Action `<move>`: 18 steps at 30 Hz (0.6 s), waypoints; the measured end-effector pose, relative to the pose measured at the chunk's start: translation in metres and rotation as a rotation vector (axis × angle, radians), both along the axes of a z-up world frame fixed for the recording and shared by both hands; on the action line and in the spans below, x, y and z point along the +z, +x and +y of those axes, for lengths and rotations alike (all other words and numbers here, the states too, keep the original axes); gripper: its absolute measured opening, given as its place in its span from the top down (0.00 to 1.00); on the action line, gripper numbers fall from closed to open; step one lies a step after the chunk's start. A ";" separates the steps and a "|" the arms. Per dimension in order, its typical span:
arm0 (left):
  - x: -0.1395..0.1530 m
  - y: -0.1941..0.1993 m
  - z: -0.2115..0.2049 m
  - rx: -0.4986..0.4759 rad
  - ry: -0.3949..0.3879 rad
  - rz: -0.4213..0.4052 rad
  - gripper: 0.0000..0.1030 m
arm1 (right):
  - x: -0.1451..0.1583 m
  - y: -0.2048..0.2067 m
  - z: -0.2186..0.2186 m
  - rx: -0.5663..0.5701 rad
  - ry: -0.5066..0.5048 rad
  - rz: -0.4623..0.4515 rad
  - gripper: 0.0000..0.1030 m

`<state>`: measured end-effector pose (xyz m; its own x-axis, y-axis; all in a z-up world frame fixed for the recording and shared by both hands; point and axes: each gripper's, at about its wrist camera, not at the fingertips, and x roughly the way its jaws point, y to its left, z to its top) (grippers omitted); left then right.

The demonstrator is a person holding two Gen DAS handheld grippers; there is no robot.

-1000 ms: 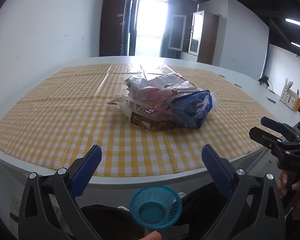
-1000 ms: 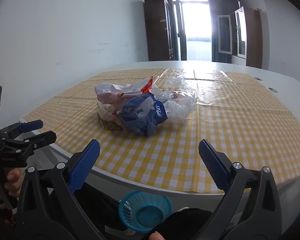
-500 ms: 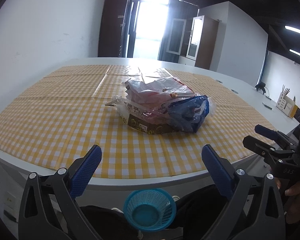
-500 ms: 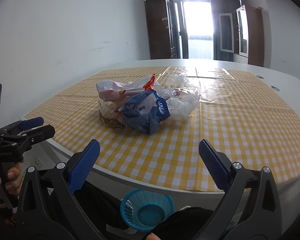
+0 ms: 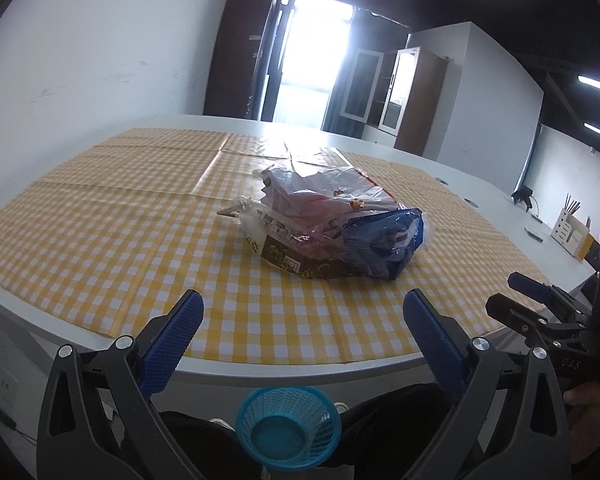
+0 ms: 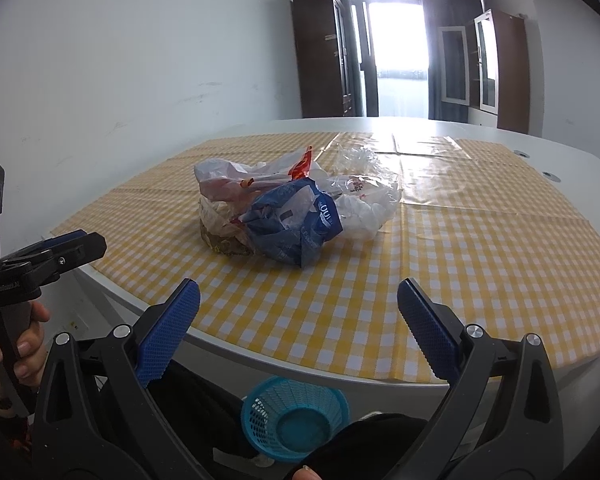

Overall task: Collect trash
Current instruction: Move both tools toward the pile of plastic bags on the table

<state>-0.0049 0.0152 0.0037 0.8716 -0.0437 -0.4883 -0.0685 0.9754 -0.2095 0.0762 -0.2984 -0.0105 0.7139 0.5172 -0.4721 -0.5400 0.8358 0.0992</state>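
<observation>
Both claws have been raised slightly toward the desk [image 5: 100, 364]; left claw [image 5: 300, 320] and right claw [image 6: 298, 312] held wide, empty. Trash pile [image 5: 332, 232] mid-desk, untouched. Blue basket [image 5: 288, 428] below, probably on the floor. Pickup not started.

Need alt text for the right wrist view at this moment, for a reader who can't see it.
A pile of crumpled plastic trash bags sits on a yellow checked tablecloth, untouched. The right claw is open in the foreground, short of the pile, above a small blue basket below the table edge. The left claw shows at the left edge.
</observation>
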 end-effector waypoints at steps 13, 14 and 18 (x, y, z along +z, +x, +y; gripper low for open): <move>-0.009 0.008 0.001 0.043 0.018 0.009 0.06 | -0.008 0.001 0.010 0.021 -0.017 0.017 0.08; -0.009 0.008 0.001 0.043 0.016 0.007 0.06 | -0.009 0.001 0.010 0.021 -0.016 0.019 0.08; -0.010 0.009 0.000 0.051 0.013 0.011 0.05 | -0.014 0.003 0.010 0.014 -0.002 0.030 0.08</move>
